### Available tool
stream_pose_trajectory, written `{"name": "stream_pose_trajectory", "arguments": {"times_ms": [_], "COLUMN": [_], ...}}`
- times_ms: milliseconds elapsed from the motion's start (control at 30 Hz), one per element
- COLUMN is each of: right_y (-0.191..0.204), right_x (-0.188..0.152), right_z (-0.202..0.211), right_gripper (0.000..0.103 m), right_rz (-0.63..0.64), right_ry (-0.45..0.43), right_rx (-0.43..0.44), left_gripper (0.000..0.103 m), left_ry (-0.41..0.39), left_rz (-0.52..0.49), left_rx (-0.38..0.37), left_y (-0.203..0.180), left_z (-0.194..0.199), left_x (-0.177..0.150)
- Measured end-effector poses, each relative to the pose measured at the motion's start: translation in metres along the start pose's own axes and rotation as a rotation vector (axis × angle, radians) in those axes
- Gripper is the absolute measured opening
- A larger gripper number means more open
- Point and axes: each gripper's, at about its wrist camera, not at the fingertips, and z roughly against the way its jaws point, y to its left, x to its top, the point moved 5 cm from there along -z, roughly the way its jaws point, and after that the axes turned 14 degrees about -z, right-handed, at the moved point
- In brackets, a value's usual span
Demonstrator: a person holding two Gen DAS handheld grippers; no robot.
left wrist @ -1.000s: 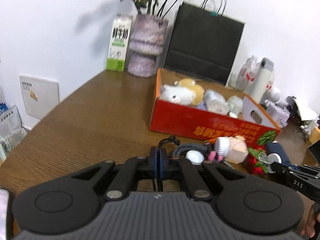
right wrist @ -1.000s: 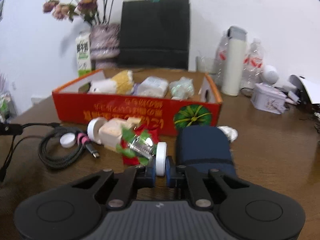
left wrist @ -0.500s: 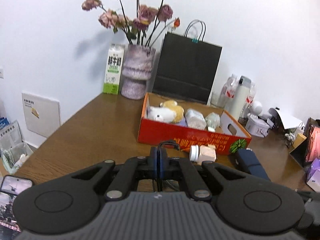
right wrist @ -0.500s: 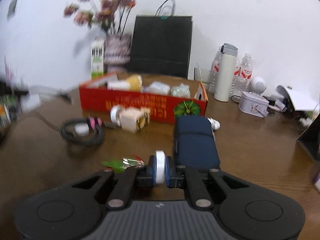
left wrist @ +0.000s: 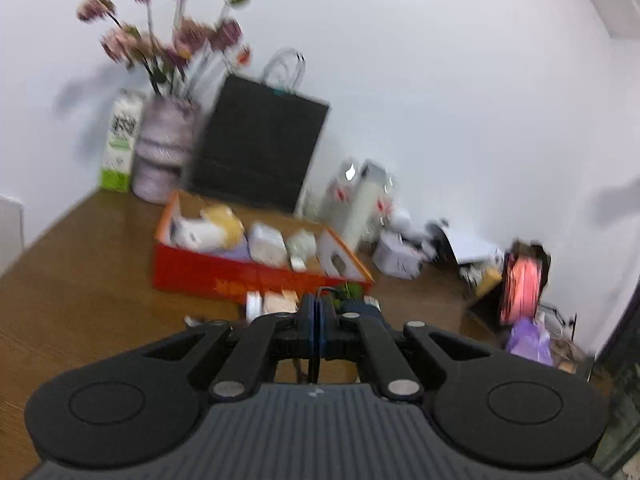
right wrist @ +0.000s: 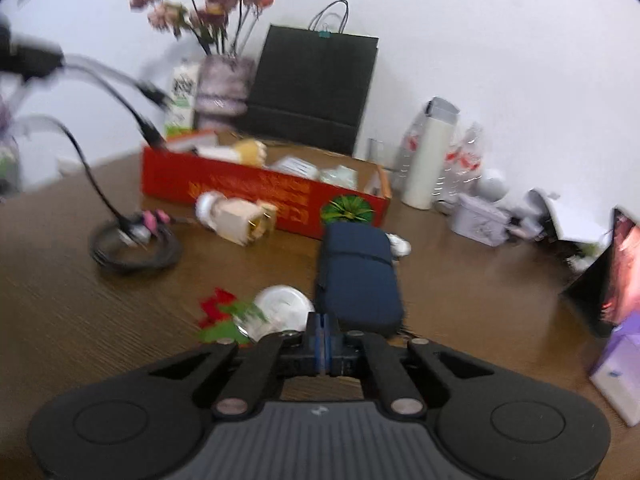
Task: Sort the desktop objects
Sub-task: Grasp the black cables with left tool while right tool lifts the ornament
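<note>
The left gripper (left wrist: 319, 308) was clenched on the cable (right wrist: 132, 248), whose coil lay at the right view's left. It looked light and limp, likely to trail, best pinched near the coil. The right gripper (right wrist: 322, 324) had just closed, empty.

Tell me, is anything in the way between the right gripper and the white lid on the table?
Nothing visible is. The white lid lies just ahead and left of the right gripper, whose jaws are shut and empty. The red and green decoration sits at the lid's left, the blue pouch at its right.
</note>
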Motion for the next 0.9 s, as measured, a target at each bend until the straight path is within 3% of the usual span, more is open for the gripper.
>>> {"name": "stream_pose_trajectory", "arguments": {"times_ms": [67, 167, 200, 233, 300, 333, 367, 467, 567, 667, 767, 867, 900], "right_y": [-0.005, -0.008, -0.008, -0.007, -0.004, -0.001, 0.002, 0.011, 0.019, 0.02, 0.012, 0.01, 0.012], "right_x": [0.002, 0.003, 0.004, 0.005, 0.006, 0.006, 0.004, -0.002, -0.01, -0.011, -0.006, -0.003, -0.004], "right_z": [-0.002, 0.006, 0.01, 0.014, 0.017, 0.015, 0.012, -0.007, -0.027, -0.027, -0.014, 0.006, 0.014], "right_gripper": [0.004, 0.024, 0.035, 0.038, 0.039, 0.04, 0.041, 0.042, 0.034, 0.031, 0.031, 0.031, 0.031], "right_rz": [-0.044, -0.064, -0.075, -0.085, -0.1, -0.105, -0.102, -0.076, -0.066, -0.073, -0.132, -0.091, -0.042], "right_ry": [0.039, 0.036, 0.033, 0.032, 0.032, 0.038, 0.047, 0.074, 0.127, 0.115, 0.107, 0.074, 0.051], "right_rx": [0.023, 0.042, 0.066, 0.091, 0.143, 0.164, 0.183, 0.175, 0.168, 0.168, 0.241, 0.327, 0.337], "left_gripper": [0.003, 0.005, 0.005, 0.007, 0.02, 0.046, 0.059, 0.06, 0.061, 0.059, 0.058, 0.064, 0.066], "left_ry": [0.077, 0.201, 0.233, 0.268, 0.305, 0.315, 0.323, 0.318, 0.332, 0.344, 0.338, 0.252, 0.214], "left_rz": [-0.026, -0.055, -0.062, -0.079, -0.115, -0.134, -0.154, -0.2, -0.232, -0.266, -0.265, -0.262, -0.217], "left_rx": [0.017, 0.015, 0.031, 0.031, 0.036, 0.049, 0.071, 0.073, 0.07, 0.099, 0.09, 0.107, 0.054], "left_y": [-0.006, -0.007, -0.006, -0.005, -0.003, -0.003, -0.001, -0.002, -0.005, -0.007, -0.004, 0.002, 0.005], "left_z": [-0.02, -0.047, -0.053, -0.058, -0.063, -0.063, -0.064, -0.065, -0.073, -0.079, -0.078, -0.068, -0.062], "left_x": [-0.018, -0.049, -0.059, -0.068, -0.081, -0.087, -0.09, -0.095, -0.097, -0.101, -0.099, -0.077, -0.068]}}
